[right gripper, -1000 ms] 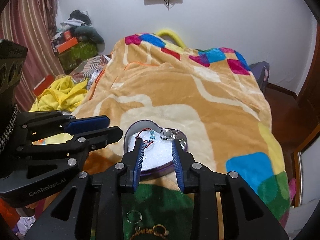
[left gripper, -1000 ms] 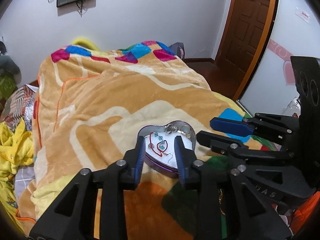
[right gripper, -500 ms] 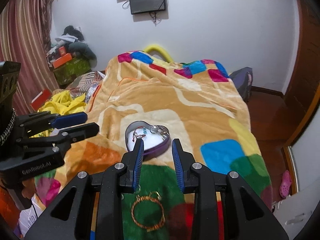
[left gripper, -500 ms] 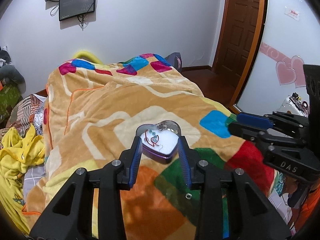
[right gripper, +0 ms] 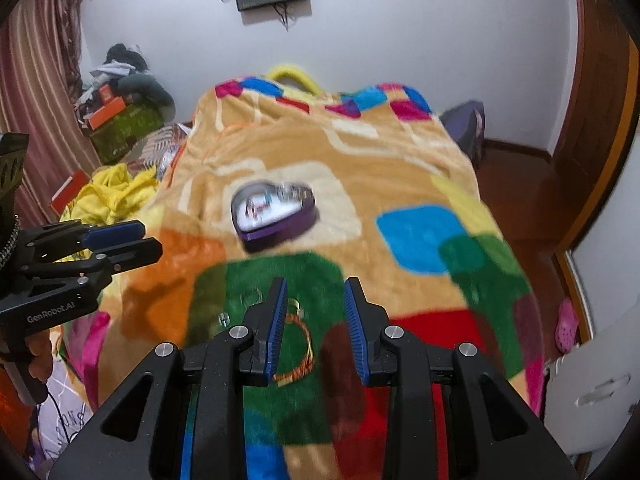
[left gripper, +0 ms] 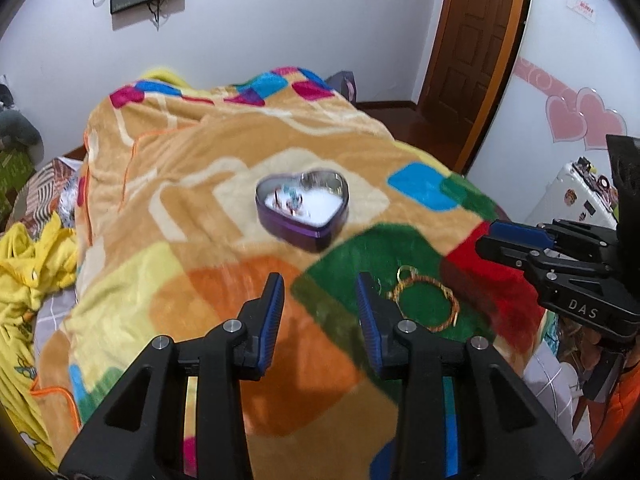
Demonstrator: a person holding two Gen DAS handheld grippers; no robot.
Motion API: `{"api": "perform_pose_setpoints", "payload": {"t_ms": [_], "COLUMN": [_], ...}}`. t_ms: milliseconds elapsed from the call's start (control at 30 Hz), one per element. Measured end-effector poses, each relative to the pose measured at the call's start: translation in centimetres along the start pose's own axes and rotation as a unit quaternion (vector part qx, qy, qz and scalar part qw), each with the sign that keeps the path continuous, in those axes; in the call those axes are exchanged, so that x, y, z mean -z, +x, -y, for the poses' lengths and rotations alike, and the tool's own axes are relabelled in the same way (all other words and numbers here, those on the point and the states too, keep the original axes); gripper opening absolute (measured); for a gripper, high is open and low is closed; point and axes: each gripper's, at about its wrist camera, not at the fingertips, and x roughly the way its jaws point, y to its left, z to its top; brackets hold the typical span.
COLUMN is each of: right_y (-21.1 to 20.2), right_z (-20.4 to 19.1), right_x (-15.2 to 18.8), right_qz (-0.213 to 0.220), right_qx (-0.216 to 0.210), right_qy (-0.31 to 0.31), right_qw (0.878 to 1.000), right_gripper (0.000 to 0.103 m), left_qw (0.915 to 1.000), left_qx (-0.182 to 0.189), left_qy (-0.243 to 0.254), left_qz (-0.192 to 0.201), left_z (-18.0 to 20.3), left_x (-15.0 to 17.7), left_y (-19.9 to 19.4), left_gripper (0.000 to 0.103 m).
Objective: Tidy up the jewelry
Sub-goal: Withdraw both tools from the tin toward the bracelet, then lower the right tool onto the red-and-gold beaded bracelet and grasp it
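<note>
A purple heart-shaped tin (left gripper: 303, 209) with a white lining holds several small jewelry pieces and sits on the blanket; it also shows in the right wrist view (right gripper: 274, 216). A gold bracelet (left gripper: 428, 300) lies on the green patch nearer me, and shows partly behind a finger in the right wrist view (right gripper: 301, 354). A small ring (right gripper: 251, 295) lies beside it. My left gripper (left gripper: 320, 312) is open and empty, well back from the tin. My right gripper (right gripper: 315, 320) is open and empty above the bracelet.
A patterned orange blanket (left gripper: 192, 184) covers the bed. Yellow clothes (left gripper: 28, 256) lie off its left side. A wooden door (left gripper: 476, 48) stands at the back right. Boxes and clutter (right gripper: 120, 116) sit by the curtain. A white cabinet (right gripper: 592, 400) stands at the right.
Both grippers have drawn back and up from the tin, which now looks smaller and farther. The bracelet on the green patch has come into view.
</note>
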Motion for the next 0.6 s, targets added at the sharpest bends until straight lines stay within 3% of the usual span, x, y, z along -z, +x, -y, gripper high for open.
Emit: {"api": "perform_pose_setpoints", "payload": {"t_ms": [500,600], "right_y": [4.9,4.5], "right_z": [0.4,-0.1], "right_x": [3.0,3.2], "right_qz": [-0.091,-0.085], "right_qx": [-0.053,-0.068], "right_qy": [0.051,0.049], "right_qw": [0.993,0.993], "right_gripper": [0.027,0.041], "left_qw": [0.9990,0.9988], "left_qx": [0.008,0.008], "left_qy": [-0.019,-0.024], "left_qz": [-0.039,-0.041], "left_z": [-0.6,-0.9], "left_x": [3.8,4.0], "left_y": [1.1,1.3], "left_gripper": [0.036,0.036]}}
